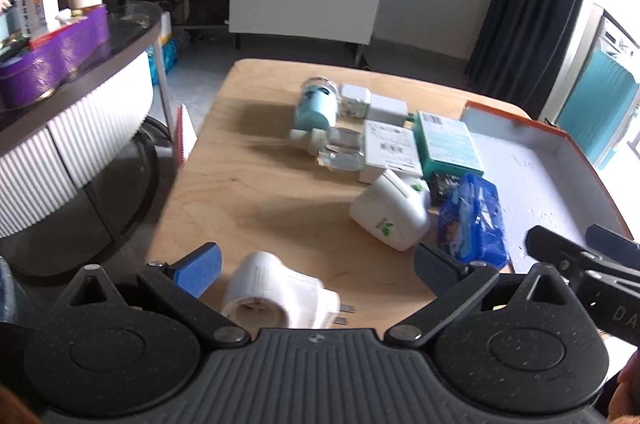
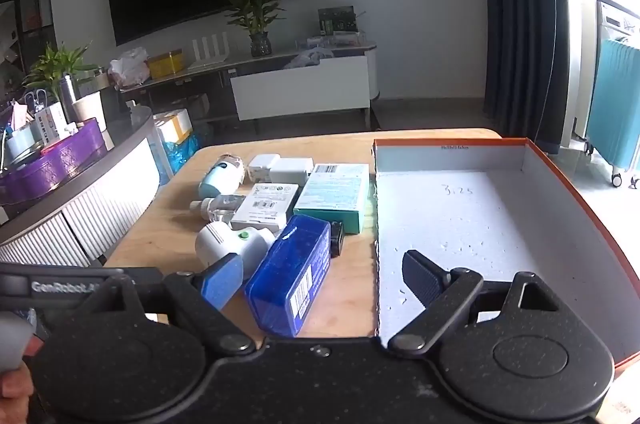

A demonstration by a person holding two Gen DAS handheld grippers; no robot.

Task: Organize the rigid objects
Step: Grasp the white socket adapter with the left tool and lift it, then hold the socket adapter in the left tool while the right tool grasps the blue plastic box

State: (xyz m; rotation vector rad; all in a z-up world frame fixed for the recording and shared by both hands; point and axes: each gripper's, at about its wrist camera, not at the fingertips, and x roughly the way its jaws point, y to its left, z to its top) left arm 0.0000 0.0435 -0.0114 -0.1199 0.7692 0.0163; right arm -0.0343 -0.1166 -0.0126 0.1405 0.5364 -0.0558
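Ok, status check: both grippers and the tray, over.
Left gripper open, white plug adapter between its fingers, ungripped. Right gripper open, over blue box. Orange-rimmed tray holds nothing. Nothing blocking.

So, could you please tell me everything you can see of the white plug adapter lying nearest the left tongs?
The white plug adapter looks like smooth hard plastic, with a rounded, slightly ribbed body. A round socket opening faces the camera, and two flat metal prongs stick out on its right. It lies on its side on the wooden table, between the wide-open left tongs, apart from the other items. Neither pad appears to touch it.
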